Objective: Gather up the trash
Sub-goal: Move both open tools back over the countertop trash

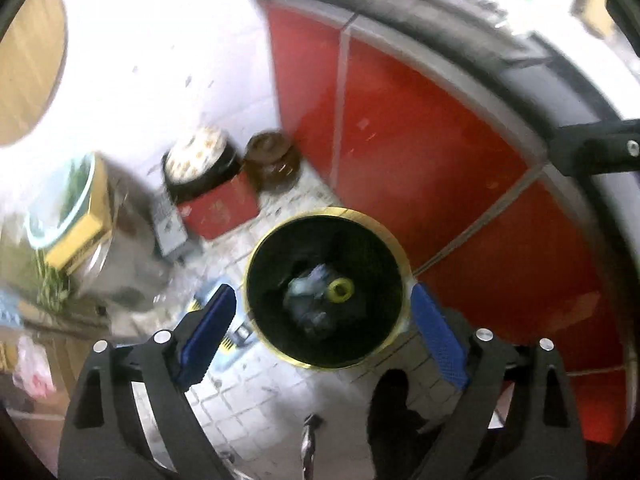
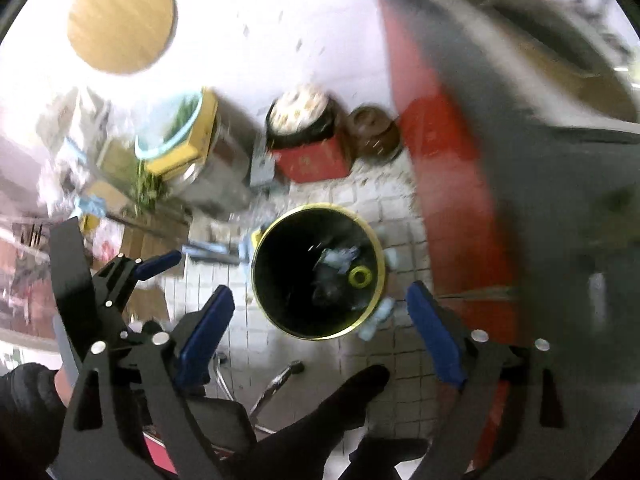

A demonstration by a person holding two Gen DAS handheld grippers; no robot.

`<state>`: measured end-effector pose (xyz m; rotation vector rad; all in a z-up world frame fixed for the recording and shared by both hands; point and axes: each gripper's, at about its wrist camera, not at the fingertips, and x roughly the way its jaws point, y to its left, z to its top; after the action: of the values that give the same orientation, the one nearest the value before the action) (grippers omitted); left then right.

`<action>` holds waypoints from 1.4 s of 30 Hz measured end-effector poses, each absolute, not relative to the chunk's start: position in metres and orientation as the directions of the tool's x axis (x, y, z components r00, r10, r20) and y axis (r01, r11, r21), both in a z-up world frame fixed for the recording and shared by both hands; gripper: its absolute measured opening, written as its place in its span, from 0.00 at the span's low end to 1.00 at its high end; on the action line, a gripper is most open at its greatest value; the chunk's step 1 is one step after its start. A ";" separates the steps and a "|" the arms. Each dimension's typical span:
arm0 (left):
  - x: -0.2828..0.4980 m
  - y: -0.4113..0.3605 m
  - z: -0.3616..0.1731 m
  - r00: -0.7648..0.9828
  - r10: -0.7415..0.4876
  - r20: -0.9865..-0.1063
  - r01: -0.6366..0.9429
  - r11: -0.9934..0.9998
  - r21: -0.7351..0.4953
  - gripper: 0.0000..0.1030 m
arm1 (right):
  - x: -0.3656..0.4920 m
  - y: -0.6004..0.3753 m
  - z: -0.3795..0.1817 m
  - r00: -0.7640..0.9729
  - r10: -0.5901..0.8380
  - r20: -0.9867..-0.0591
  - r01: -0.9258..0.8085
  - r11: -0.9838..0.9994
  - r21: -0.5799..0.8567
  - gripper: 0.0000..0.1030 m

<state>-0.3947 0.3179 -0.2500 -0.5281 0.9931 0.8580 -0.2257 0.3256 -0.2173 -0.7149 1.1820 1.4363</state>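
A round black trash bin with a gold rim (image 1: 256,320) stands on the tiled floor below both grippers; it also shows in the right wrist view (image 2: 264,300). Inside lie crumpled bluish trash (image 1: 310,300) and a yellow ring (image 1: 340,291), also seen from the right wrist (image 2: 360,277). My left gripper (image 1: 324,334) is open and empty above the bin. My right gripper (image 2: 320,326) is open and empty above the bin too. The left gripper (image 2: 158,264) shows at the left of the right wrist view.
Red cabinet doors (image 1: 400,128) under a dark counter (image 1: 520,68) stand to the right. A red box (image 1: 218,208), a brown pot (image 1: 272,160) and a metal container (image 1: 120,240) sit against the wall. Bluish scraps (image 2: 378,320) lie beside the bin. A person's dark shoe (image 2: 340,404) is below.
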 end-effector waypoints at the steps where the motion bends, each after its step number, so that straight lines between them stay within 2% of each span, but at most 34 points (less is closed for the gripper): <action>1: -0.387 0.315 -0.239 0.286 0.381 -0.879 -0.809 0.588 -0.008 0.87 | -0.216 0.311 -0.200 -0.212 0.383 -0.899 -0.957 0.105 0.271 0.85; 6: -0.311 0.281 -0.166 0.418 0.376 -0.827 -0.688 0.725 -0.018 0.90 | -0.151 0.217 -0.113 -0.036 0.509 -0.860 -0.938 0.280 0.205 0.88; 12: -0.195 0.210 -0.112 0.596 0.224 -0.772 -0.391 0.920 -0.035 0.90 | -0.079 0.085 -0.060 0.232 0.540 -0.809 -0.806 0.572 0.151 0.88; 17: -0.111 0.125 -0.085 0.675 0.069 -0.734 -0.093 0.996 0.008 0.90 | -0.042 -0.033 -0.042 0.427 0.456 -0.781 -0.614 0.780 0.120 0.88; 25: -0.048 0.000 -0.072 0.683 -0.097 -0.724 0.206 0.977 0.063 0.90 | -0.020 -0.200 -0.040 0.562 0.280 -0.778 -0.284 0.949 0.136 0.88; 31: -0.035 -0.041 -0.075 0.663 -0.138 -0.736 0.295 0.952 0.087 0.90 | -0.033 -0.260 -0.046 0.581 0.221 -0.784 -0.169 0.974 0.149 0.88; 42: -0.014 -0.058 -0.079 0.645 -0.139 -0.751 0.306 0.948 0.087 0.90 | -0.022 -0.272 -0.054 0.559 0.228 -0.797 -0.158 0.973 0.167 0.88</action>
<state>-0.0137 -0.0576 -0.0793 0.2146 0.8333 -0.2559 -0.0218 -0.2716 -0.0543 0.0794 0.9505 0.2279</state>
